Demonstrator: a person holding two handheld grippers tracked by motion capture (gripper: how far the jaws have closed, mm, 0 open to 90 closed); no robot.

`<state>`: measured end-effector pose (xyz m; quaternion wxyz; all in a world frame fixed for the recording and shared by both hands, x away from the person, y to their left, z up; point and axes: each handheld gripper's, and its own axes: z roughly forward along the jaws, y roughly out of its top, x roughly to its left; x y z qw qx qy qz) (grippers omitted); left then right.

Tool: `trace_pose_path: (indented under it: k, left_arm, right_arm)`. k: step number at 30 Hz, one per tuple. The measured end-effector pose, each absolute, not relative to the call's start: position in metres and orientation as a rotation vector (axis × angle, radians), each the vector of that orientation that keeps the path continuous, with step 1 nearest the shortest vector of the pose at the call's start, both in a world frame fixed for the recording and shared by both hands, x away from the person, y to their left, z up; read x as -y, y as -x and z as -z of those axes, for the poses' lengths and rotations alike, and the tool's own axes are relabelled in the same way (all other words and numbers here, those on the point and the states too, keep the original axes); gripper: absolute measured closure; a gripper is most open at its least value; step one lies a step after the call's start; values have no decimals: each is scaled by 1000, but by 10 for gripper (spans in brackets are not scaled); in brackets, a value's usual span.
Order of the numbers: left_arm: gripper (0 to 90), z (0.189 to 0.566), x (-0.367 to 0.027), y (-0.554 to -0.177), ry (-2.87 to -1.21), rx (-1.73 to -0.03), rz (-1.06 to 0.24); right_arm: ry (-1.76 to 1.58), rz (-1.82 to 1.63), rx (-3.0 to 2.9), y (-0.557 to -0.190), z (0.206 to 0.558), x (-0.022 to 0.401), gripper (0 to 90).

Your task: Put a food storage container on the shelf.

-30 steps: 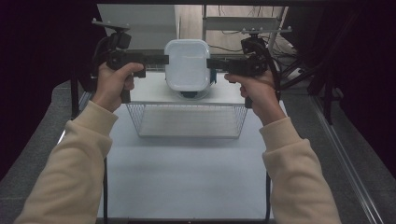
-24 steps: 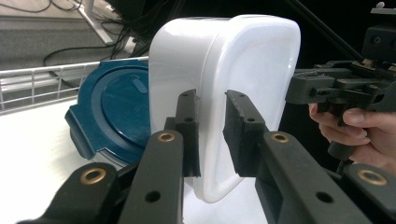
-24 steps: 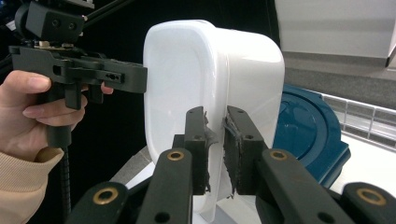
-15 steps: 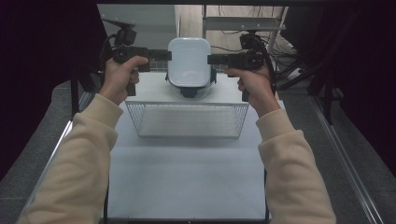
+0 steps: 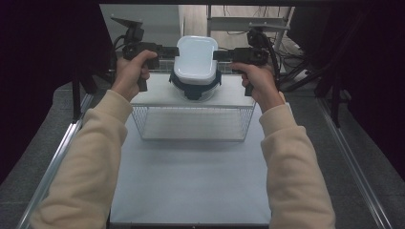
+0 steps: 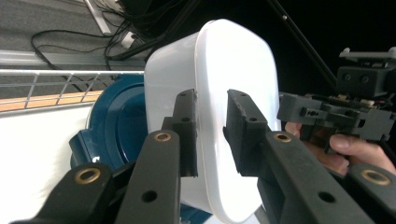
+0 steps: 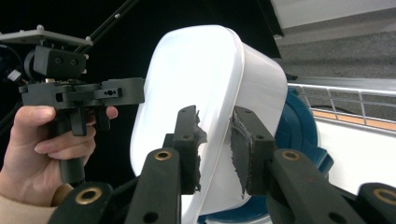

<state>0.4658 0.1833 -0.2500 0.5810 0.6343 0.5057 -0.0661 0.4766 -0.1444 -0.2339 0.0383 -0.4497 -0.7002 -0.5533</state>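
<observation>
High view: white lid held up in the air between the two claws, above the dark blue container that stands on the white shelf top of the wire rack. Left claw closed on the lid's left edge, right claw closed on its right edge. Compared with half a second ago, lifted a little higher and farther toward the back of the table; hands also raised. One second ago, lid lower, closer over the container.

Left gripper view: left claw narrow, gripping the rim of the white lid between both jaws. Blue container behind and below it. Right hand with the other gripper seen farther off.

Right gripper view: right claw narrow, clamped on the rim of the lid; pads worn and torn at the edges. Blue container behind the lid. Left hand farther off.

No brand, label or readable writing found on lid or container.
</observation>
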Motion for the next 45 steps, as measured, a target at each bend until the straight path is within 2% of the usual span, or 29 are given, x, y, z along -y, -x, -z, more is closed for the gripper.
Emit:
trace_pose_path:
  k: [8,18,21,24,26,29,35,40,45]
  left_arm:
    - [723,258,-186,-478,-1443,-1215,219]
    - [645,265,-182,-482,-1458,-1245,206]
    - [604,266,-181,-482,-1461,-1228,209]
    - [465,264,-184,-479,-1456,-1208,165]
    - [385,260,-187,-472,-1486,-1207,86]
    - [315,253,-194,-456,-1522,-1174,-11]
    - [287,252,-209,-412,-1551,-1079,-110]
    - [273,265,-214,-377,-1606,-1030,-199]
    - [269,289,-219,-346,-1622,-1015,-234]
  right_arm:
    - [1428,1680,2052,-492,242,145,683]
    - [1478,1668,2019,-499,252,141,645]
    - [1470,1667,2038,-498,253,138,566]
    - [1505,1687,2081,-494,253,135,412]
    - [1523,1752,2097,-487,251,138,356]
    - [1484,1797,2171,-474,243,147,314]
    - [1357,1855,2332,-440,239,170,292]
    - [1293,1843,2457,-416,251,185,290]
    - [1225,1833,2537,-391,272,192,289]
